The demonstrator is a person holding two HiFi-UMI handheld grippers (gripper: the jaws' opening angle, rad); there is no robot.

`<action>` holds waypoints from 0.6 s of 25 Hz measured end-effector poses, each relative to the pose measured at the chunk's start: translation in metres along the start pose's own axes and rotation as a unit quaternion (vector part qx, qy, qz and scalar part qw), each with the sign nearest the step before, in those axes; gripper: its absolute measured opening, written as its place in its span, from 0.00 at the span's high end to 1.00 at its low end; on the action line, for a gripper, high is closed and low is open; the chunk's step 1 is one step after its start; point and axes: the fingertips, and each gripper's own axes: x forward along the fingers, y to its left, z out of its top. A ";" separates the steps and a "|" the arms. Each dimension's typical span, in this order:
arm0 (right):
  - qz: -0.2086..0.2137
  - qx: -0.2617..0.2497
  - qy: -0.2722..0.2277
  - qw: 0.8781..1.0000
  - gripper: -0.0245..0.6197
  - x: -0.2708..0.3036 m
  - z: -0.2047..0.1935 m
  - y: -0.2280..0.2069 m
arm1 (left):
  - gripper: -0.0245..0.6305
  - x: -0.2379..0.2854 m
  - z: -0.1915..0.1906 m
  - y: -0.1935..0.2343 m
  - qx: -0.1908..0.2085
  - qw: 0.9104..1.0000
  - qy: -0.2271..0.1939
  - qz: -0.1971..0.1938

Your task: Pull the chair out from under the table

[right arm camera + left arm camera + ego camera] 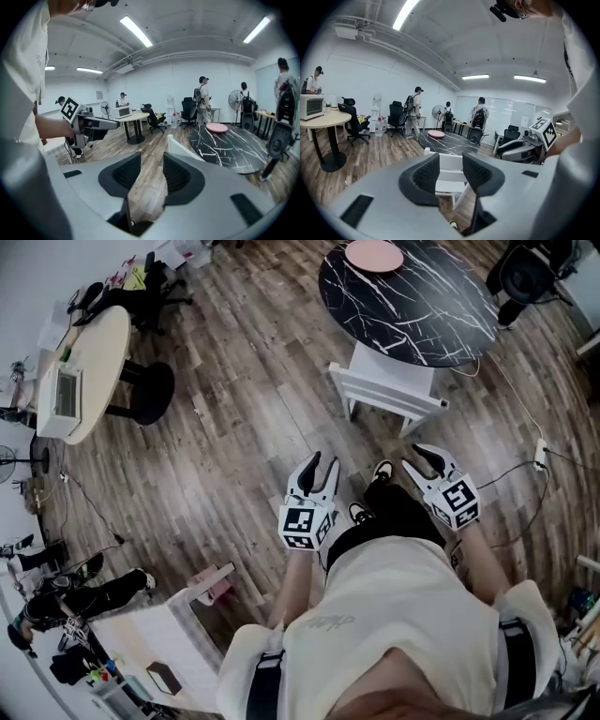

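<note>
A white chair (389, 385) stands with its seat partly under the round black marble table (441, 324), its back toward me. A pink plate (375, 254) lies on the table. My left gripper (322, 465) and right gripper (422, 457) are held out side by side short of the chair, both open and empty, touching nothing. The left gripper view shows the chair (450, 164) through the gap of the left gripper (451, 171). In the right gripper view the chair (180, 149) lies just right of the right gripper (151, 176), with bare floor between the jaws.
A beige round table (103, 343) with a microwave (67, 395) stands at the left. A cable (511, 470) and power strip (541, 454) lie on the wood floor at the right. Office chairs (525, 273) stand beyond the marble table. Several people (414, 112) stand at the far side.
</note>
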 end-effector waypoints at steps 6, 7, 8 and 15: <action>0.002 0.014 -0.010 1.000 0.74 0.031 0.006 -0.033 | 0.71 0.041 0.005 0.004 0.002 1.000 0.019 -0.009; 0.002 0.018 -0.017 1.000 0.74 0.039 0.011 -0.040 | 0.71 0.049 0.008 0.009 0.005 1.000 0.024 -0.009; 0.003 0.024 -0.024 0.999 0.74 0.048 0.017 -0.048 | 0.71 0.057 0.012 0.015 0.010 0.999 0.029 -0.009; 0.002 0.022 -0.057 0.998 0.74 0.103 0.065 -0.119 | 0.71 0.135 0.053 0.036 0.062 0.996 0.047 -0.031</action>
